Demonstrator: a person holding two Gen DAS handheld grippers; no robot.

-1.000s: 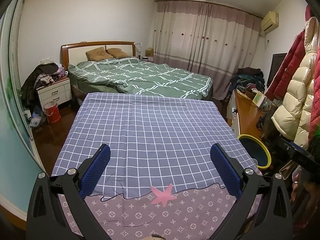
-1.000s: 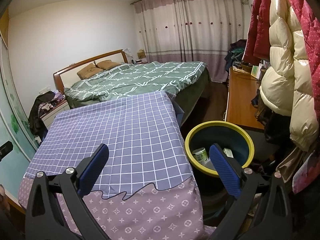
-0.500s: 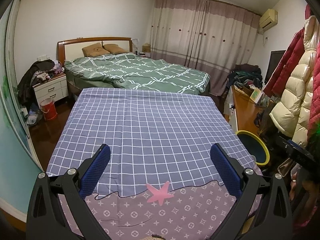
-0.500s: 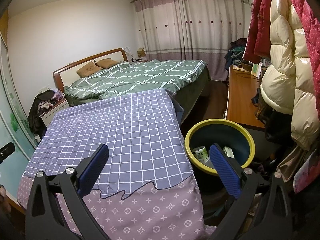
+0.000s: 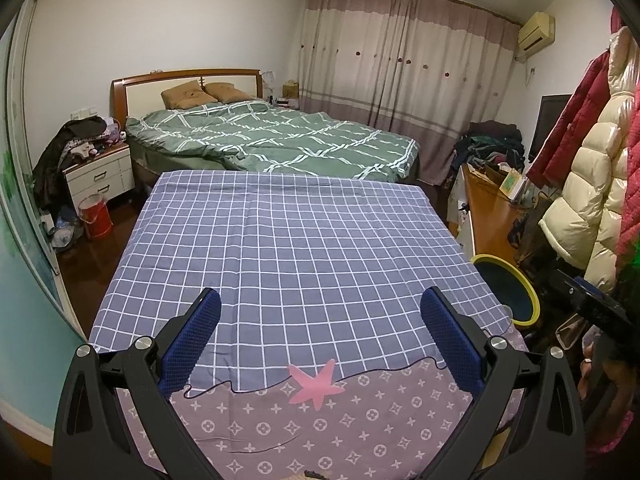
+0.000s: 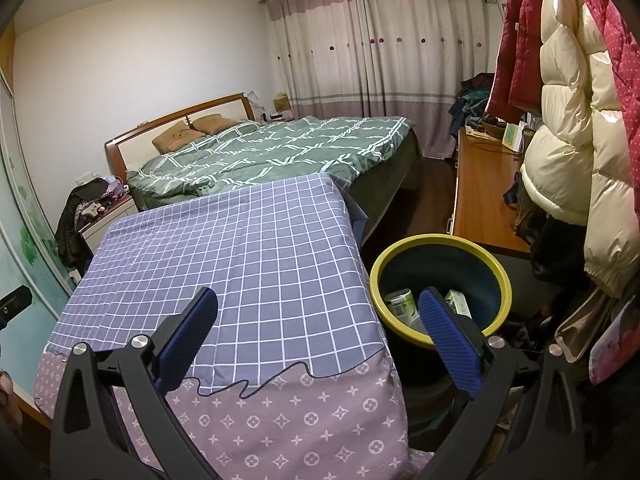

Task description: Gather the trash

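Both hand-held grippers, left and right, are held wide open with nothing between the jaws. No trash is seen on the cloth-covered bench, so the collecting step seems finished or nearly so; a search for leftover pieces would be called for next. Inside the yellow-rimmed bin just beside the bench, a green can and a carton are seen.

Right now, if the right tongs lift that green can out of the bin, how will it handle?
The green can looks like thin metal, so probably light and easy to dent. It leans against the bin wall among other trash, so it may slide or roll when nudged. Its round side may slip between the pads.
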